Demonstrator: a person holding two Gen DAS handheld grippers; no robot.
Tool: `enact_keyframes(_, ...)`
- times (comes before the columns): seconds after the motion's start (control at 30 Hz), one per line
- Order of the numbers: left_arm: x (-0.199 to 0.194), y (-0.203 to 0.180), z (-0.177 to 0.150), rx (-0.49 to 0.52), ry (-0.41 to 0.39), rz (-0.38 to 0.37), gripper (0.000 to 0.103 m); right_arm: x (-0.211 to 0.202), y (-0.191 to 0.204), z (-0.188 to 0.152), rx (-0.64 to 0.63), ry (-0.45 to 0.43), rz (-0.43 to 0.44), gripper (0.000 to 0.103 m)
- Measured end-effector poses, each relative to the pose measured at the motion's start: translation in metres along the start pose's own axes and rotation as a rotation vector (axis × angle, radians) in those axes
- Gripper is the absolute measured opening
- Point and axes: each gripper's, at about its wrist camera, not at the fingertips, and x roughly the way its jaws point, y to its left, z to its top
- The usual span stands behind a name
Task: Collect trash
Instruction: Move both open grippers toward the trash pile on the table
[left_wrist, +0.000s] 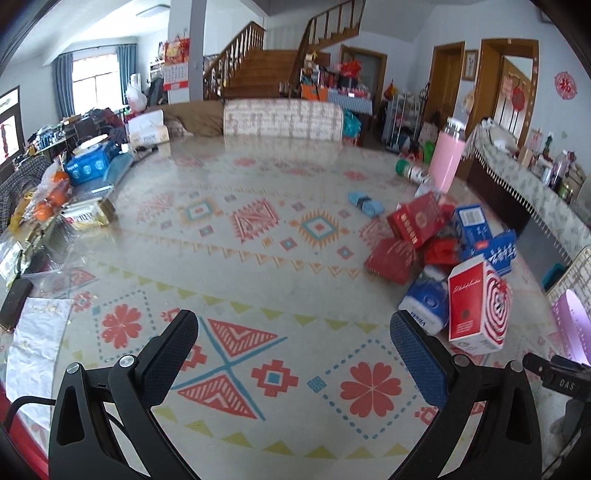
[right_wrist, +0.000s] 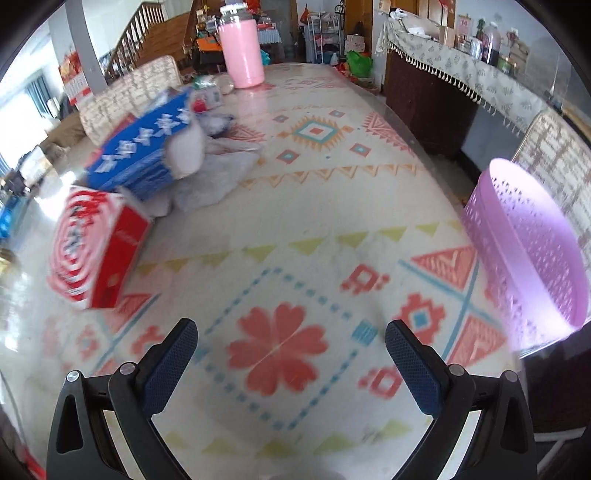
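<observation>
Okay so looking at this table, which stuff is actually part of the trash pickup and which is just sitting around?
Part of the job:
- red spiral-print box
- blue carton
- red boxes
- crumpled plastic bag
- purple basket, likely the bin
- left gripper and right gripper, both open, empty

Just lying about:
- pink bottle
- oranges
- blue tissue box

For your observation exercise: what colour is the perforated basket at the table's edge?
Light purple; the basket shows best in the right wrist view.
</observation>
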Motion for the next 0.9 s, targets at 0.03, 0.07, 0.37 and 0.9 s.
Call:
enact_keyframes(0.03,-0.003,0.000,0.000,0.000,-0.011,0.003,0.103,-0.009,0.003,-0.003,-0.006,-0.031,-0.001,0.103)
enact_keyframes(0.07,-0.008,0.000,0.000,0.000,-0.024,0.007,0.103,-0.014,0.006,-0.005,-0.011,-0.049,-0.003,0.103)
enact_keyframes(0.37,-0.043,0.001,-0.002,0.009,-0.132,0.043,0.103,-0.104,0.044,-0.035,-0.122,-0.497,0.027,0.103)
enact_keyframes(0.9,-0.097,-0.010,-0.013,0.049,-0.278,0.074,0.103,-0.152,0.053,-0.069,-0.121,-0.734,0.054,0.103)
